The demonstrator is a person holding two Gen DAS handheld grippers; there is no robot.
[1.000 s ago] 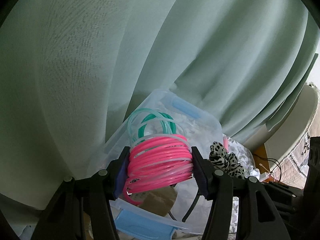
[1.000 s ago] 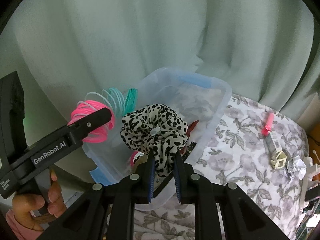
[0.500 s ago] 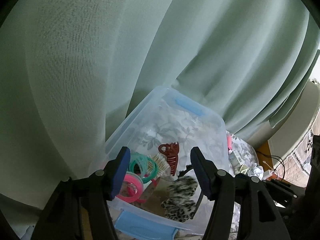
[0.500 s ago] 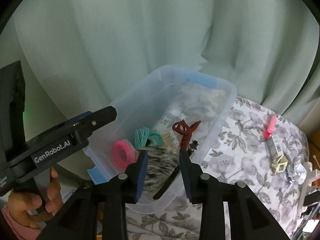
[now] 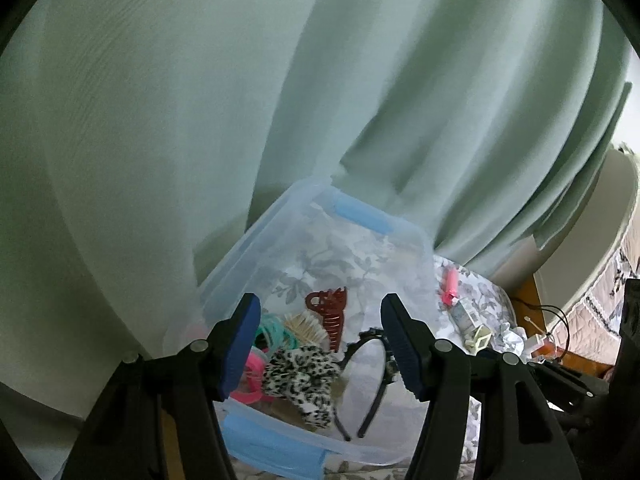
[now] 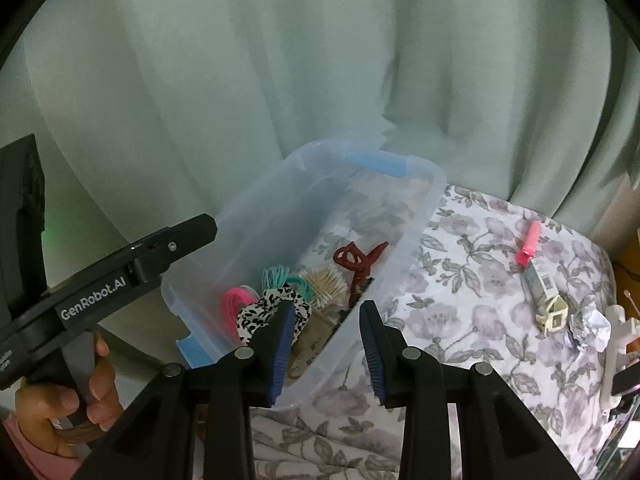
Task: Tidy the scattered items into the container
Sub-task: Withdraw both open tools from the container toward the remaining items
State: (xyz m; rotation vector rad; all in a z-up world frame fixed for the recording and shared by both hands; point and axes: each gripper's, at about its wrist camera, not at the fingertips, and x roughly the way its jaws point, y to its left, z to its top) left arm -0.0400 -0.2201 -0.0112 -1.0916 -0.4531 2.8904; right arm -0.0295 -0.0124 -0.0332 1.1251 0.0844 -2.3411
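Both the left gripper (image 5: 320, 340) and right gripper (image 6: 326, 340) gape wide over the clear box (image 6: 420, 216). Only the left view shows the black headband (image 5: 376, 384) inside.

The container (image 6: 420, 216) is clear, smooth plastic with matt blue plastic clips. Inside it lie a soft cloth leopard-print scrunchie (image 5: 300, 372), glossy pink plastic bands (image 6: 232, 304) and a shiny dark red plastic claw clip (image 6: 356, 260). The tabletop (image 6: 480, 280) wears a floral cloth. Behind hangs a matt green woven curtain (image 5: 280, 100). A crumpled paper ball (image 6: 592, 324) looks rough.
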